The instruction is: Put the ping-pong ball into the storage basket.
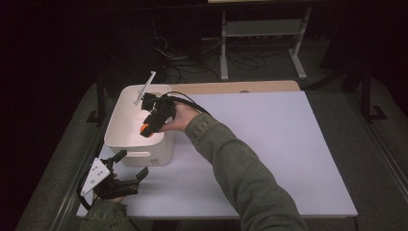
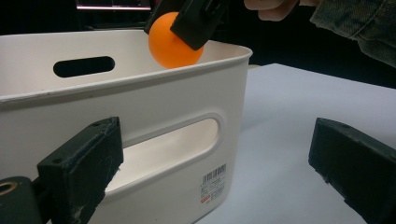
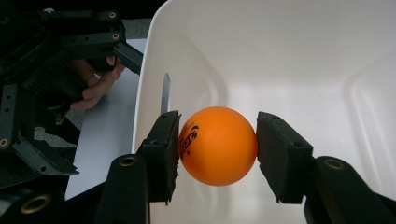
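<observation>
An orange ball [image 3: 217,146] with a black logo is pinched between the two black pads of my right gripper [image 3: 217,156], which is shut on it. The ball [image 1: 144,128] hangs over the open top of a white plastic bin [image 1: 126,144] at the table's left side. In the left gripper view the ball [image 2: 171,43] sits just above the bin's rim [image 2: 140,79], held from above. My left gripper [image 2: 215,172] rests low in front of the bin's near wall, jaws wide apart with nothing between them; in the high view the left gripper [image 1: 129,166] lies at the table's front left corner.
The bin has slot handles [image 2: 173,147] in its walls and a barcode sticker [image 2: 213,183]. Its inside [image 3: 299,70] looks bare. A white table top [image 1: 269,144] spreads to the right of the bin. A white stick-like part [image 1: 146,86] rises above the bin's far rim.
</observation>
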{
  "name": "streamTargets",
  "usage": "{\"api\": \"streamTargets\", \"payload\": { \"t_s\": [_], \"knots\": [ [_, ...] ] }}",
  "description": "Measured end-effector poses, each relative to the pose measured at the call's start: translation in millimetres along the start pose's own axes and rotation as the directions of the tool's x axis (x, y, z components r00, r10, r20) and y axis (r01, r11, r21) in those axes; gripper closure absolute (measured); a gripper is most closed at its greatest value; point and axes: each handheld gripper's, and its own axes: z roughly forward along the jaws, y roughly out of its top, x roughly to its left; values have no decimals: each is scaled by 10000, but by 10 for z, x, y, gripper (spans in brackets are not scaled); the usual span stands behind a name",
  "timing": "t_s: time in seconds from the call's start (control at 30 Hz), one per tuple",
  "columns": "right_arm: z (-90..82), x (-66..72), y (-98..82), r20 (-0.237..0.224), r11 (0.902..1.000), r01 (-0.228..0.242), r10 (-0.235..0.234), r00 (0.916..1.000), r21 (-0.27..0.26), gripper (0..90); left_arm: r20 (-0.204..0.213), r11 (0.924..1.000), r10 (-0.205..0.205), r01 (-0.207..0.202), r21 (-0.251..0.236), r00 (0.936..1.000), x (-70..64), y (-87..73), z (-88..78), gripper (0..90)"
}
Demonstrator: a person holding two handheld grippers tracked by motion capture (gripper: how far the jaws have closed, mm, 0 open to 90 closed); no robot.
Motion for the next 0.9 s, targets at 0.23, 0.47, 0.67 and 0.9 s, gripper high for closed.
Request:
{"api": "streamTargets", "payload": {
  "t_s": [0.23,0.47,0.67,0.9],
  "knots": [
    [17,-30,-21,143,9992,-405,405,9991,15,372,-1,10000,7,-7,13,10000,1,-1,1,26],
    [-94,-59,-89,674,9965,-753,776,9947,-361,201,8,10000,21,-21,19,10000,-4,-1,-1,26],
    [-302,-44,-150,1111,9915,-901,1003,9887,-940,106,-22,10000,4,-4,10,10000,-5,-3,-10,26],
    [-481,-13,-290,2103,9832,-1072,1372,9680,-1478,0,-9,10000,39,-39,42,10000,-8,-2,-5,26]
  ]
}}
